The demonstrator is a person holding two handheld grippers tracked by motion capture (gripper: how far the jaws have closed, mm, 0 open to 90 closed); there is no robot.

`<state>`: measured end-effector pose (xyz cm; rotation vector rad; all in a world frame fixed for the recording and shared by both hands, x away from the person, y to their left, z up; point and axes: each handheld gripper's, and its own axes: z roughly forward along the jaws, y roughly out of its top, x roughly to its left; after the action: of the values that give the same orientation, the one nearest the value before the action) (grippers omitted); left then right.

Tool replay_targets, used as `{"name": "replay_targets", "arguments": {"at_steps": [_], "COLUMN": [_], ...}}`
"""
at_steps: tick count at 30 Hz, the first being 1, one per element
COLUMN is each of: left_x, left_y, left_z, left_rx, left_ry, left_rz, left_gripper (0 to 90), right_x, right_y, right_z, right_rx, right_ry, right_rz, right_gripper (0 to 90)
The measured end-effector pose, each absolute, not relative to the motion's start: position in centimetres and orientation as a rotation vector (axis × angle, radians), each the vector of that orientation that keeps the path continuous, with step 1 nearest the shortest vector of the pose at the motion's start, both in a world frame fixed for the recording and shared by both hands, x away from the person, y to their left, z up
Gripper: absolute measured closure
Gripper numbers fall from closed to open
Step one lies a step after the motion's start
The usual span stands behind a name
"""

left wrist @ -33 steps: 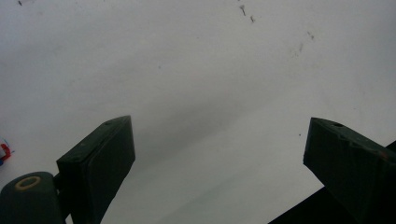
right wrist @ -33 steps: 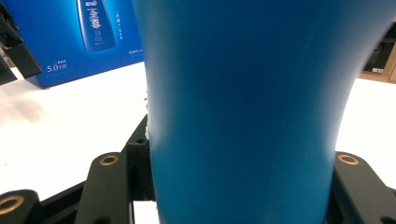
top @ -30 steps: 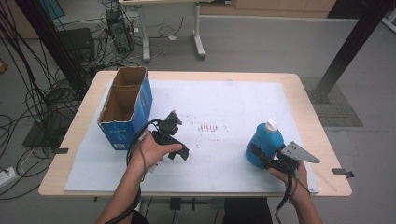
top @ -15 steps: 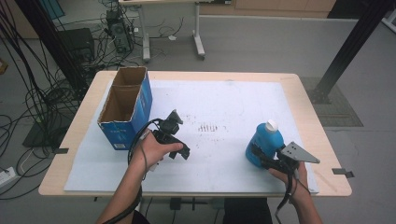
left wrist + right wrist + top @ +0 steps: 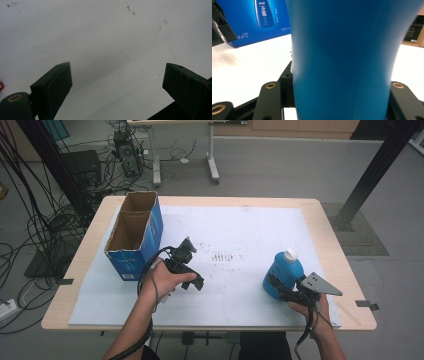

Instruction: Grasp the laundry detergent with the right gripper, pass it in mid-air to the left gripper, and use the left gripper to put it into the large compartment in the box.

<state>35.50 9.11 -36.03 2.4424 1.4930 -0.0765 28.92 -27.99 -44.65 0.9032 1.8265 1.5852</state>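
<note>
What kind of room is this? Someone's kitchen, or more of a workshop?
Most likely a lab or workshop, not a home. Bundles of black cables lie on the grey floor, a bare work table carries a white sheet, and a person handles a blue bottle with a hand-held right gripper.

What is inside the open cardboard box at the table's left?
The cardboard box stands open-topped on the white sheet. The high view shows bare brown inner walls and nothing sticking out. Its bottom, near the front wall, is hidden, so something small there cannot be ruled out.
</note>
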Motion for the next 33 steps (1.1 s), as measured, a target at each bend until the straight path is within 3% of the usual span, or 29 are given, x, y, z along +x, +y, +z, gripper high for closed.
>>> {"name": "replay_targets", "arguments": {"at_steps": [33], "left_x": [35.63], "left_y": [8.93], "left_z": [-35.26], "left_rx": [2.438], "left_ry": [1.513], "left_rz": [-0.064], "left_gripper": [10.0], "right_x": [28.93], "right_y": [-28.02], "right_z": [-44.73], "right_rx": [0.903], "right_ry": [1.820], "right_rz": [1.595], "right_gripper": [43.4]}}
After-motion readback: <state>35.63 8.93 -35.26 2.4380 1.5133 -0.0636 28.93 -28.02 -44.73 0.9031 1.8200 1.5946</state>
